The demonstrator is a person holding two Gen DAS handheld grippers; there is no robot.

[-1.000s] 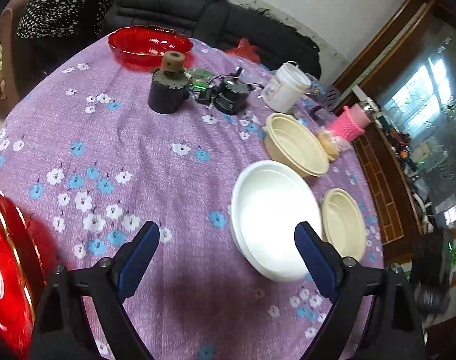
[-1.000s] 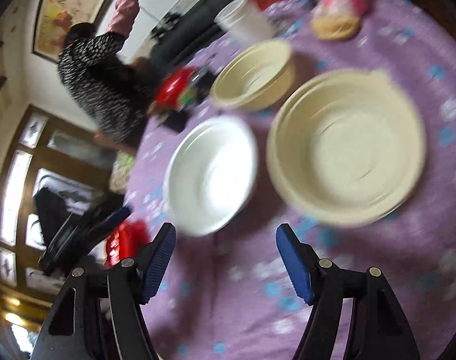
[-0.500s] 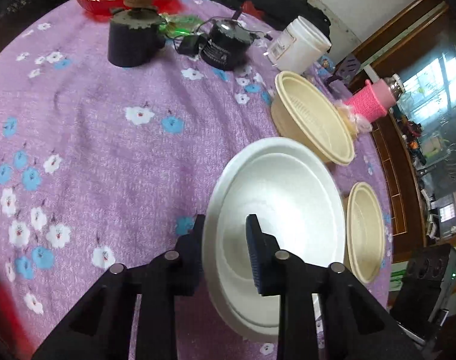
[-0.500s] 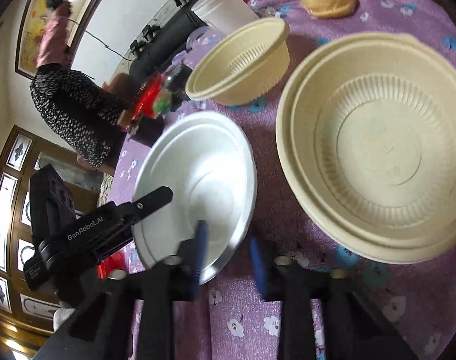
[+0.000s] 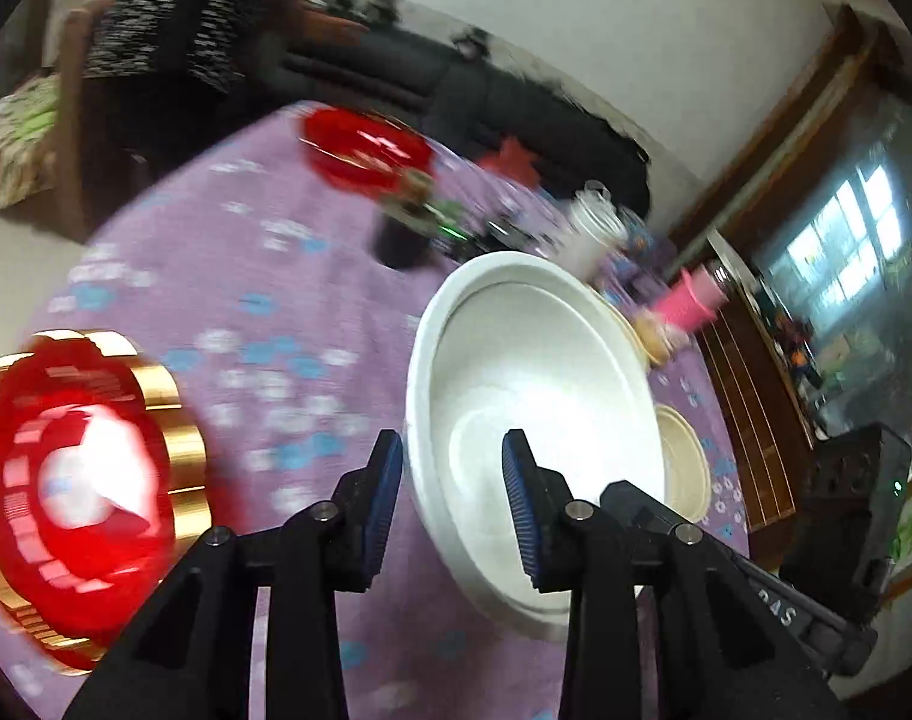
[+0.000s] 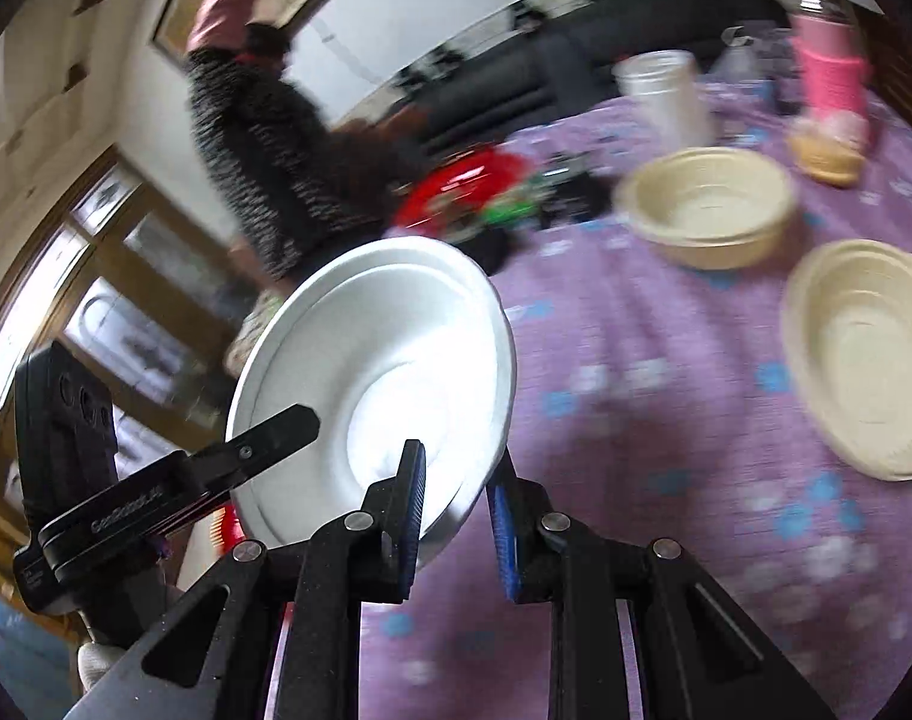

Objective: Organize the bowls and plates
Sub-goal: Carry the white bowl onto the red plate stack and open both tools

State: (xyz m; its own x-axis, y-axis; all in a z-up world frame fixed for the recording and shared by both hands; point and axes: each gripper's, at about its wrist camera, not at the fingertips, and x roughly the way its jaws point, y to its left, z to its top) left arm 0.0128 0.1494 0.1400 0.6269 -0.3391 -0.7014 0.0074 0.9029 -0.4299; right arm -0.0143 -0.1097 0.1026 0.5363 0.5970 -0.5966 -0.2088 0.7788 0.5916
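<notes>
A white bowl hangs tilted above the purple flowered tablecloth, gripped from two sides. My left gripper has the bowl's near rim between its blue pads, one pad outside and one inside; its jaws are opening slightly. In the right wrist view the white bowl stands on edge, and my right gripper is shut on its lower rim. One of the left gripper's fingers lies across the bowl's left side. Two cream bowls rest on the table, a deep one and a shallower one.
A red plate with a gold rim lies at the table's near left. A red dish, a dark cup, a white jar and a pink bottle crowd the far side. A person stands beyond the table.
Both grippers went from wide open to shut on the white bowl's rim, then lifted it off the table and tilted it. The views swung left.
</notes>
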